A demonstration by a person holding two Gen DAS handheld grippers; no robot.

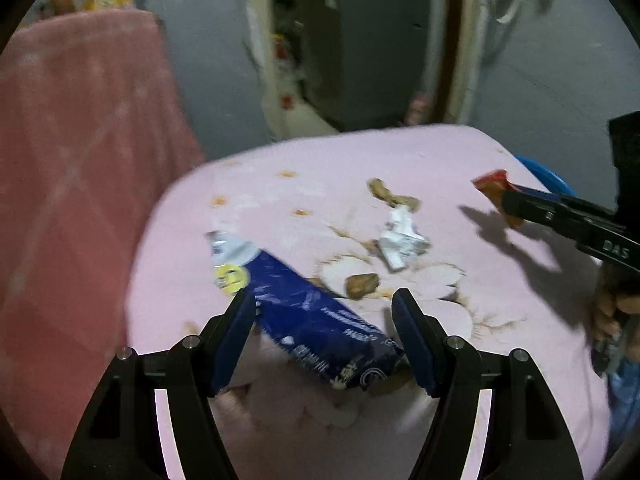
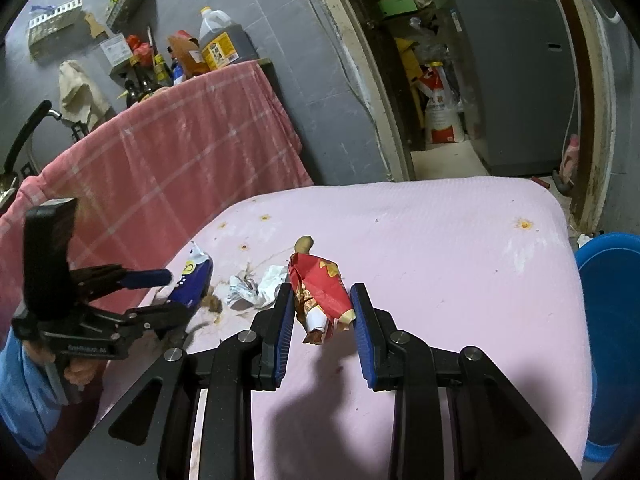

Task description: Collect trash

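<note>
A pink cloth [image 2: 460,240] covers the table, scattered with trash, and a blue bin [image 2: 612,340] stands at its right edge. A red checked towel [image 2: 172,152] hangs beyond the table's left side.

The left gripper [image 1: 324,300] hangs over the near left part of the cloth, its jaws wide apart; a blue wrapper [image 1: 308,312] lies between them on the cloth, and the pads do not press on it. From the right wrist view, that gripper [image 2: 176,292] points in at the wrapper [image 2: 194,284] from the left.

The right gripper [image 2: 322,296] is clamped on a red wrapper [image 2: 320,288], both blue pads against its sides, holding it above the cloth. The left wrist view shows the red wrapper [image 1: 496,192] sticking out past that gripper's tips at the right.

A crumpled white paper [image 1: 400,240] lies mid-cloth, with peanut shells [image 1: 390,196] just behind it and a brown scrap [image 1: 362,284] near the blue wrapper.
</note>
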